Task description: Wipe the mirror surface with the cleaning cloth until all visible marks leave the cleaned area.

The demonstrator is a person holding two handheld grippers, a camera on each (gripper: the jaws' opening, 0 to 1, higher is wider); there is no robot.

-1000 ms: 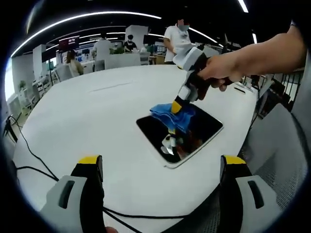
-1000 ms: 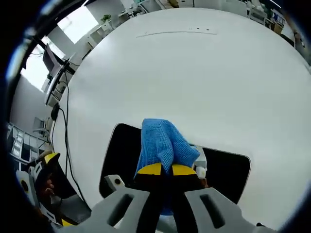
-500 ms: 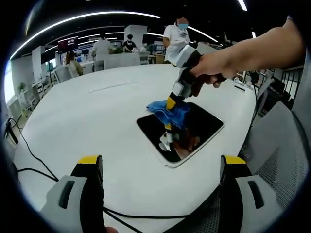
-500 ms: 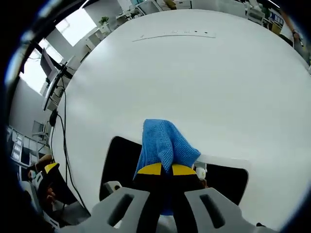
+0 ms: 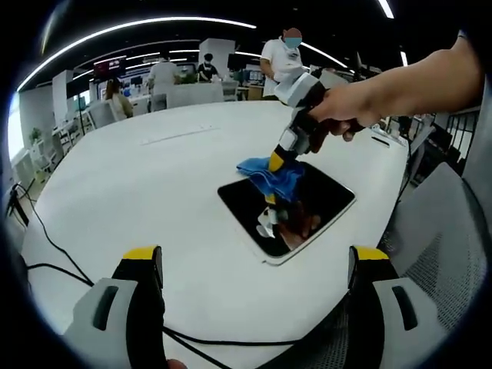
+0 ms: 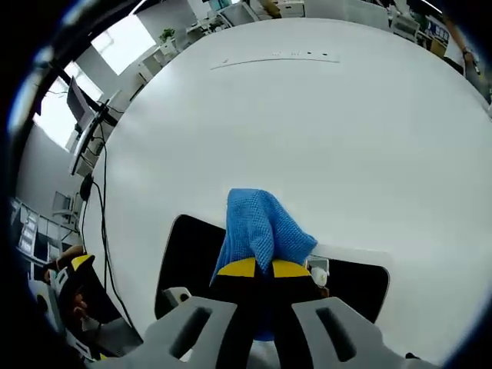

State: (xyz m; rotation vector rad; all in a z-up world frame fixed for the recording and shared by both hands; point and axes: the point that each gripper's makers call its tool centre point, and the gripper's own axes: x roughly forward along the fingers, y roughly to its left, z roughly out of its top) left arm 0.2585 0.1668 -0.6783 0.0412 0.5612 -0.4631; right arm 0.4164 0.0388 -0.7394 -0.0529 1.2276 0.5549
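Blue cleaning cloth [image 5: 270, 174] is clamped in the right gripper [image 5: 275, 164], its yellow-tipped fingers [image 6: 240, 268] clenched on the bunched fabric, pressing it down on the far-left part of the mirror [image 5: 296, 214]. In the right gripper view the cloth [image 6: 260, 231] rises just ahead of the fingertips, draped over the mirror's [image 6: 188, 250] far edge where glass meets desk [image 6: 307, 138]. Mirror is a dark rectangle with a pale rim, lying flat on the white desk [image 5: 138, 192] near its right edge; the glass reflects the gripper and hand. A hand [image 5: 350, 108] grips the right tool from the upper right in the left gripper view. Left gripper [image 5: 257, 296] hangs at the near side, fingers [image 5: 144, 265] released and spread wide with nothing between them, well apart from the mirror. Black cable [image 5: 54, 246] runs along the near-left desk edge. People [image 5: 283, 54] stand in the far background.
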